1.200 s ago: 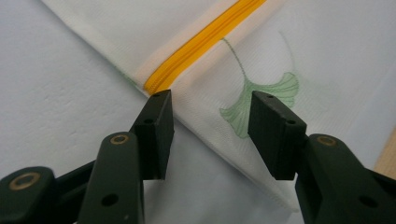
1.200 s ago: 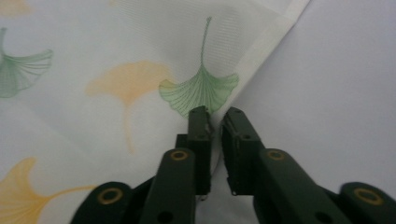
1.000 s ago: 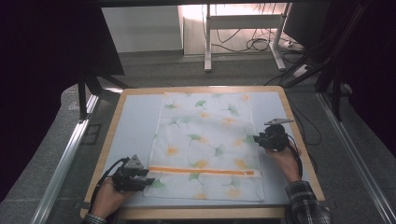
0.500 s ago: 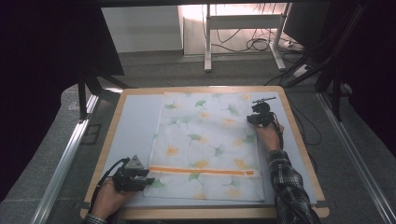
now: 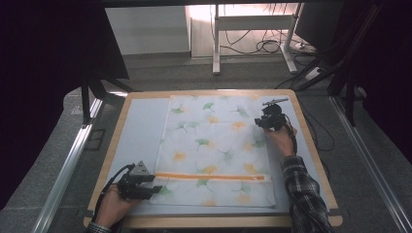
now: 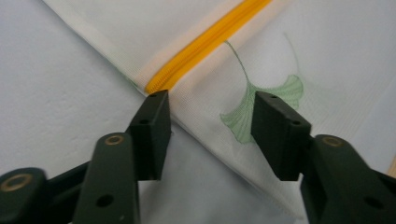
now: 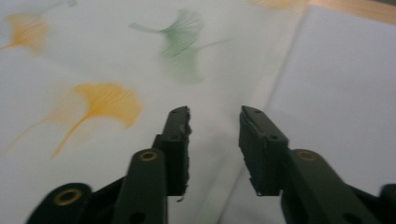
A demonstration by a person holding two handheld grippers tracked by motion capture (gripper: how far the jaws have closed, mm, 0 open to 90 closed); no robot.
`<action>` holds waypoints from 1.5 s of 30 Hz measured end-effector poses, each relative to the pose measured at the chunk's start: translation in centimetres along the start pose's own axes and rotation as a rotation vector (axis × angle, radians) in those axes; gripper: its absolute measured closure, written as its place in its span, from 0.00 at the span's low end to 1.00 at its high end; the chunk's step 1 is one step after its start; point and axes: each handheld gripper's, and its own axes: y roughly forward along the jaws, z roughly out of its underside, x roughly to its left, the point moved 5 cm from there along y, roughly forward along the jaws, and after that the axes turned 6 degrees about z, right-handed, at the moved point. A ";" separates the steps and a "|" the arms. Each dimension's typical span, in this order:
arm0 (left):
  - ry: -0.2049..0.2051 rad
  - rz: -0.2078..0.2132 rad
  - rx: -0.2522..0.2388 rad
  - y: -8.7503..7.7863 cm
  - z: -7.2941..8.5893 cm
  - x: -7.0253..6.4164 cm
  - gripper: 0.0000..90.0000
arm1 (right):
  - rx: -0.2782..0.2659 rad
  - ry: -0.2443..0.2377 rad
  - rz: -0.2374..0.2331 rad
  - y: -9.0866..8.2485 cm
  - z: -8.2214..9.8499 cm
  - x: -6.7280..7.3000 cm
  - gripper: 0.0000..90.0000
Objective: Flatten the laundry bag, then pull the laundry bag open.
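Partly blurred pillowcase (image 7: 140,65), zipper (image 6: 205,42) cut off

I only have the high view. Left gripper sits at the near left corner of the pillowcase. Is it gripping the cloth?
Observer: No. In the left gripper view the left gripper has its jaws apart, having just been opening, with the edge of the pillowcase between them and unpinched.
Operator: Where is the zipper relative to it?
Observer: The end of the orange zipper lies just ahead of one jaw tip.
Operator: And the right one?
Observer: The right gripper is open too, its jaws just been opening, straddling the pillowcase's right edge over the white mat; nothing is pinched.
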 end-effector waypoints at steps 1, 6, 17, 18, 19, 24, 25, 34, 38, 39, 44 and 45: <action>-0.015 -0.001 -0.019 0.0 -0.1 0.1 0.44 | -0.007 -0.020 -0.008 -0.5 0.4 0.4 0.64; -0.007 -0.018 -0.077 -0.4 -0.3 0.2 0.26 | -0.018 -0.048 -0.083 -2.7 1.5 2.0 0.53; -0.016 -0.024 -0.161 -1.1 -0.2 0.7 0.08 | -0.009 -0.089 -0.183 -6.2 5.6 4.2 0.29; -0.016 -0.024 -0.161 -1.1 -0.2 0.7 0.07 | -0.009 -0.096 -0.191 -6.5 5.9 4.3 0.27; -0.033 -0.022 -0.167 -1.0 -0.3 0.6 0.04 | -0.011 -0.103 -0.197 -6.8 6.2 4.4 0.25; -0.026 -0.041 -0.160 -0.8 -0.3 0.7 0.03 | -0.035 -0.114 -0.220 -8.5 7.3 4.8 0.18; -0.029 -0.040 -0.160 -0.8 -0.3 0.7 0.02 | -0.038 -0.114 -0.222 -8.8 7.6 4.9 0.17; -0.022 -0.068 -0.116 -0.5 -0.3 0.6 0.02 | -0.018 -0.191 -0.235 -10.2 9.9 5.9 0.07; -0.033 -0.070 -0.108 -0.4 -0.4 0.5 0.02 | -0.011 -0.222 -0.245 -10.7 10.7 6.2 0.05; -0.037 -0.072 -0.110 -0.4 -0.4 0.6 0.02 | -0.011 -0.231 -0.247 -10.8 10.8 6.3 0.05; -0.047 -0.078 -0.116 -0.4 -0.5 0.6 0.02 | -0.013 -0.269 -0.271 -11.5 11.6 6.8 0.03; -0.044 -0.080 -0.112 -0.4 -0.5 0.6 0.02 | -0.011 -0.277 -0.274 -11.7 11.8 6.9 0.03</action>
